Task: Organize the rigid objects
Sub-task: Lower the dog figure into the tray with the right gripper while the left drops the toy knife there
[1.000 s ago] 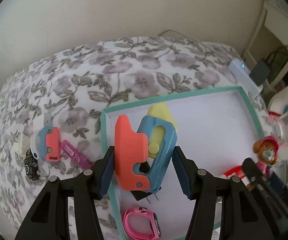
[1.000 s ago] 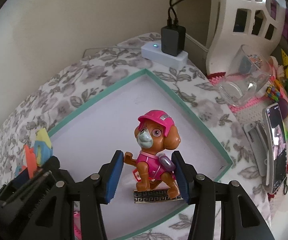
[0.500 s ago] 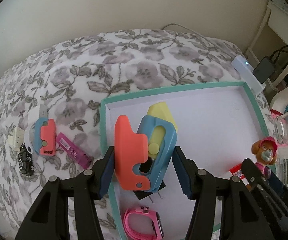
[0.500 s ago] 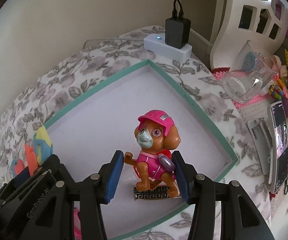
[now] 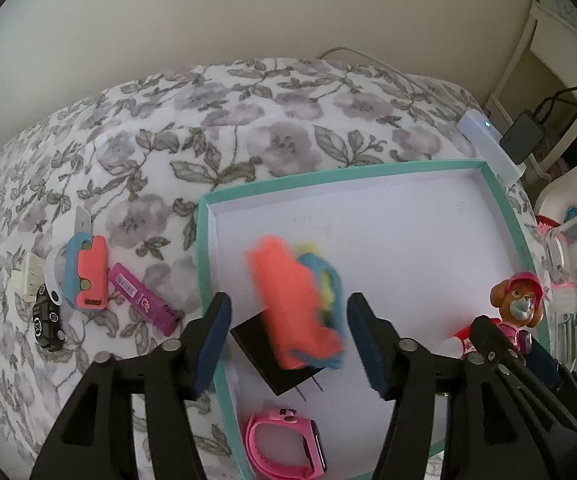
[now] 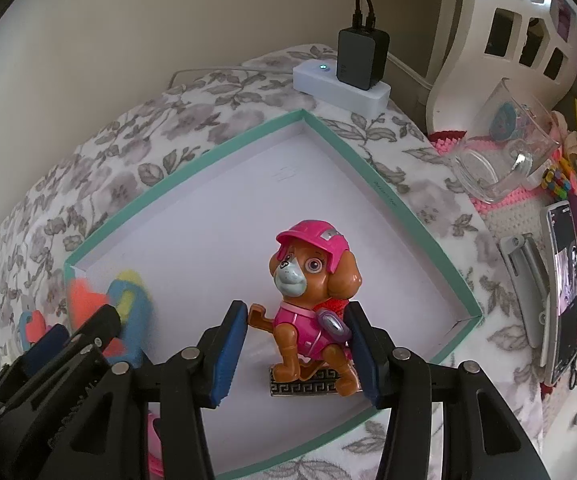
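1. Your left gripper has its jaws spread; the orange-and-blue toy shows blurred between them, touching neither, over the tray at about 7 o'clock of its floor. I judge this the release step.
2. Your right gripper has its jaws spread around the pup; whether the right jaw touches it I cannot tell. The pup stands upright in the tray, near its 5 o'clock corner.
3. A pink watch and a black plug already lie in the tray.
4. Next, lift both grippers straight back, then reach to 9 o'clock for the second orange toy and purple stick on the bed.
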A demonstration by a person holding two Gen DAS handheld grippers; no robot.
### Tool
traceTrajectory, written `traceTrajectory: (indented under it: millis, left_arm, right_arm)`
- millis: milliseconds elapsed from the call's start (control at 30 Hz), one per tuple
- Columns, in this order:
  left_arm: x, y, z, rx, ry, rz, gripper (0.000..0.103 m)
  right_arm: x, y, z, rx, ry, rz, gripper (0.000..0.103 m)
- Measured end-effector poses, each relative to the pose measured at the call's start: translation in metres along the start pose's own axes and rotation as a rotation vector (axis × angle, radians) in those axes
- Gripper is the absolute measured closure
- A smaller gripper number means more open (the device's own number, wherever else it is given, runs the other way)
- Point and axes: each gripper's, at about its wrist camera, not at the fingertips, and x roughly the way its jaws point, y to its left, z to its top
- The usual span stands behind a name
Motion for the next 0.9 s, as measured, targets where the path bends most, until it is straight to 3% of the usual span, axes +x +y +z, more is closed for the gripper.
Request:
traceTrajectory:
  millis: [333, 533, 667, 800, 900]
  left_arm:
    - [-0.004, 0.014, 0.000, -0.037, 0.003, 0.043, 0.036]
    - [-0.009, 0.031, 0.002, -0.087, 0.001, 0.074, 0.035]
    - [-0.008, 0.044, 0.001, -0.118, 0.011, 0.098, 0.013]
    - [-0.007, 0.057, 0.000, -0.147, 0.024, 0.118, 0.013]
    - [-0.005, 0.065, -0.001, -0.164, 0.030, 0.139, 0.013]
  right_arm:
    - [-0.001, 0.003, 0.000, -0.017, -0.002, -0.013, 0.050]
    - [-0.003, 0.003, 0.000, -0.019, -0.010, -0.032, 0.039]
    - [-0.003, 0.004, 0.000, -0.028, -0.012, -0.041, 0.034]
    - [-0.001, 0.008, -0.002, -0.049, -0.014, -0.055, 0.021]
    - [0.000, 0.012, -0.003, -0.074, -0.019, -0.062, 0.017]
